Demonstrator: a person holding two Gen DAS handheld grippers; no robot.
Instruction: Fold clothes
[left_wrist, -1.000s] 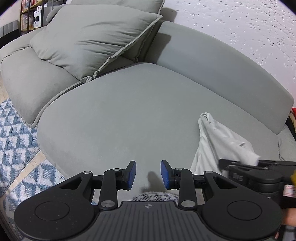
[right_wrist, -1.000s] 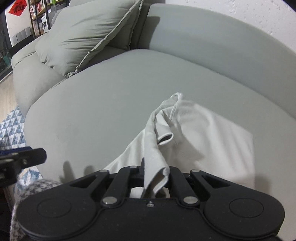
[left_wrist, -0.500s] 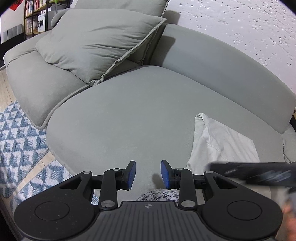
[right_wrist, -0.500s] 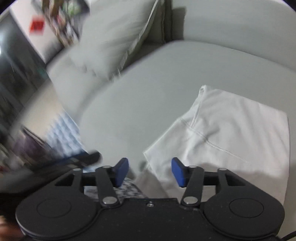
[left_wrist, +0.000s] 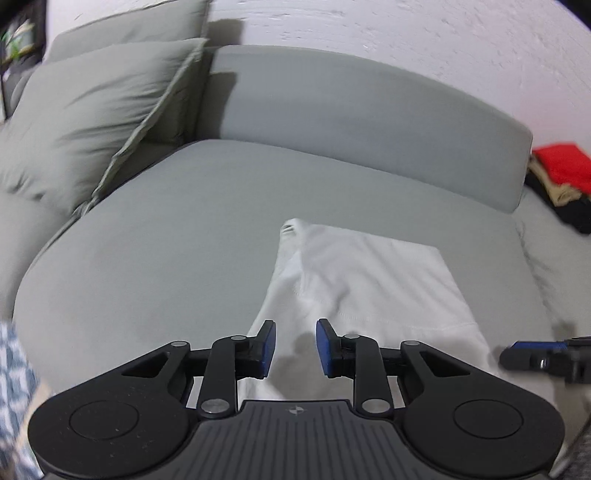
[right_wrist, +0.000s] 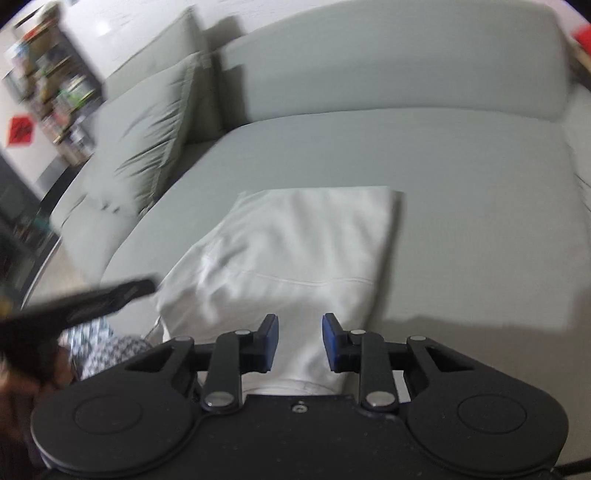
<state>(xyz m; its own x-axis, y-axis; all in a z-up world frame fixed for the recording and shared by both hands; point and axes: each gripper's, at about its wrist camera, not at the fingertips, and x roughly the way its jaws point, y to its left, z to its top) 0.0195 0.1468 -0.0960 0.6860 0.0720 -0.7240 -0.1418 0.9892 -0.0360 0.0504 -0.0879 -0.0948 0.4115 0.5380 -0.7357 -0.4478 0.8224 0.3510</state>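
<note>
1. We see the left gripper (left_wrist: 295, 349) hanging over the near left part of a white garment (left_wrist: 373, 288); its blue pads (left_wrist: 267, 347) stand a small way apart with nothing pinched between them, only cloth lying below the gap.
2. Its jaws have just been closing a little, and they remain parted with no cloth caught in them.
3. We see the right gripper (right_wrist: 300, 343) over the near edge of the same white garment (right_wrist: 295, 251), its blue pads (right_wrist: 271, 341) likewise a modest gap apart and holding nothing.
4. Its jaws have just been closing from a wider spread; the cloth lies under them, not between the pads.
5. The garment lies folded into a rough rectangle, flat on the seat of a grey sofa (left_wrist: 177, 236), towards the front of the cushion, with a hem seam running across it.
6. In the left wrist view the tip of the right gripper shows at the far right, just beside the garment's right edge.
7. In the right wrist view the left gripper shows as a dark blurred bar at the left, by the garment's left corner.
8. A grey pillow (left_wrist: 92, 118) leans at the sofa's left end, and red and dark clothes (left_wrist: 561, 170) lie beyond the backrest's right end, well apart from the white garment.
</note>
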